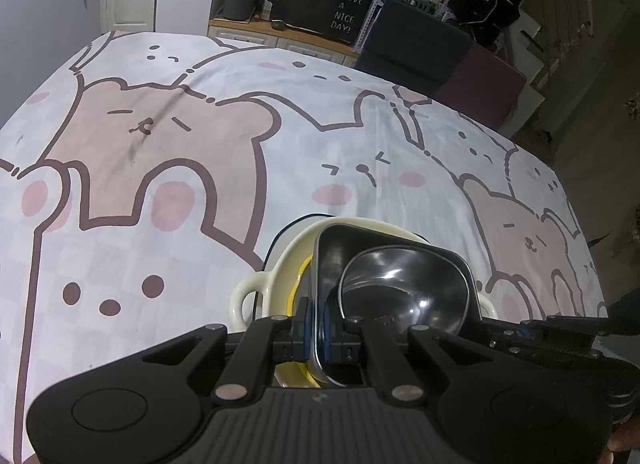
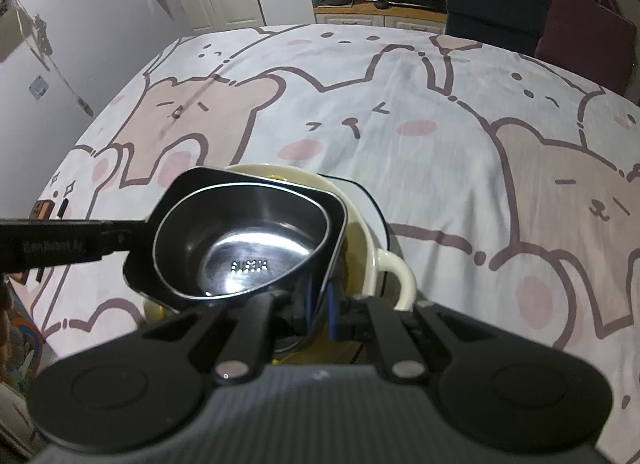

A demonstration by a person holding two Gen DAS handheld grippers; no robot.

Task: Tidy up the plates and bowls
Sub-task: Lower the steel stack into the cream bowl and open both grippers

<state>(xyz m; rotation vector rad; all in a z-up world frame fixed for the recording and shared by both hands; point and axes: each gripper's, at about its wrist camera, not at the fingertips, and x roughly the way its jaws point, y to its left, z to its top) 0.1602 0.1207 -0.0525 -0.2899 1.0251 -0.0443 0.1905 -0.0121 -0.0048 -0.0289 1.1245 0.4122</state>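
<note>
The surface [image 1: 200, 191] wears a bear cloth. Near its front edge sits a cream bowl [image 2: 360, 223] on a white plate [image 2: 372, 203]. In the cream bowl rest a black dish [image 1: 340, 248] and a steel bowl [image 2: 248, 240]. The left tongs [image 1: 316, 328] and right tongs [image 2: 318, 304] each pinch the black dish's rim. Stacking looks nearly done; letting go is left. A sign [image 1: 346, 13] behind says "HAVE A NICE DAY!"

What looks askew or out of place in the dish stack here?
The steel dishes sit tilted rather than nested flat in the cream handled bowl, their near edge raised. The left gripper and right gripper each pinch the rim on opposite sides. Nothing looks spilled or broken on the tablecloth.
</note>
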